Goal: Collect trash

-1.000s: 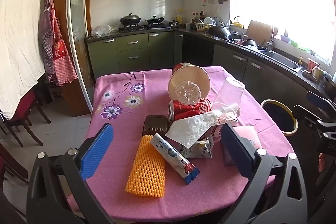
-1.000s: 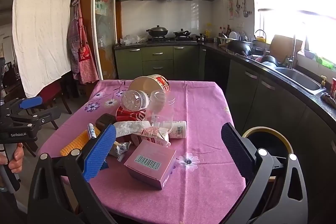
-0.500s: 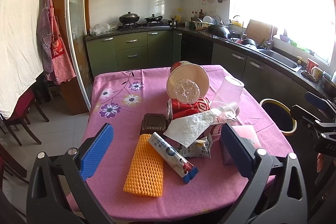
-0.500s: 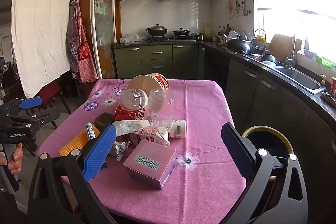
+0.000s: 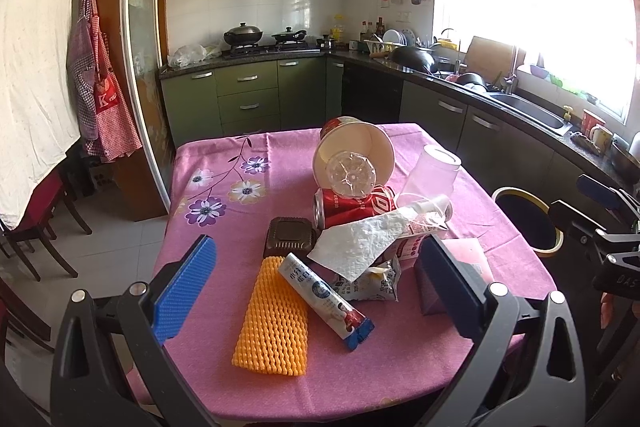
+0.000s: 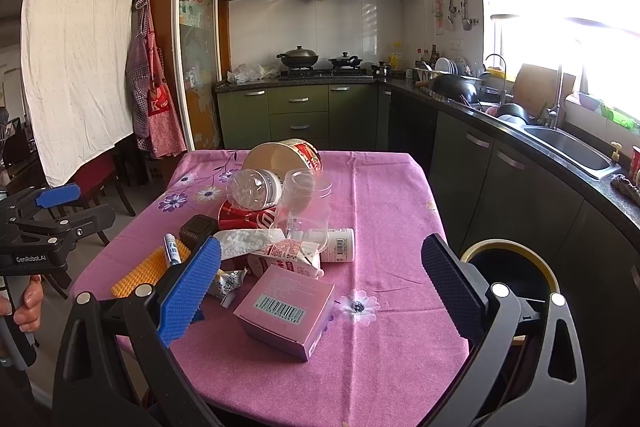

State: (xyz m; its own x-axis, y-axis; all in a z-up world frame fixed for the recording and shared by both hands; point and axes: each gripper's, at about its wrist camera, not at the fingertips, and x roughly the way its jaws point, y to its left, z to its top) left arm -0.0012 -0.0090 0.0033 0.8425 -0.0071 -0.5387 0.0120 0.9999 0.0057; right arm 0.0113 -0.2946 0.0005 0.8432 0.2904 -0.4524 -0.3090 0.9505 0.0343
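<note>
Both grippers hang above the near edge of a table [image 5: 208,163] covered in a pink flowered cloth, and neither has hold of anything. The left gripper [image 5: 316,287] stands with its jaws spread wide, blue pads well apart, over the near left part of the heap. The right gripper [image 6: 320,281] is likewise spread wide, held over the near right side of the table.

The trash lies in a loose pile at the middle of the cloth. Nearest is an orange foam net [image 5: 274,319], flat on the cloth, with a white and blue tube [image 5: 326,301] lying just beside it on the right and slanting across its far corner. Behind them sits a small dark brown tray [image 5: 289,238]. A crumpled white tissue [image 5: 360,245] drapes over a carton and a snack wrapper [image 5: 376,281]. Farther back a red can [image 5: 352,207] lies on its side, with a clear plastic bottle [image 5: 350,177] propped in the mouth of a tipped paper bowl [image 5: 354,151]. A clear plastic cup [image 5: 430,173] lies tilted to the right of them. A pink box [image 6: 286,311] with a barcode sits near the right gripper.

On the floor to the right of the table stands a black bin [image 6: 510,267] with a yellow rim, open at the top.
</note>
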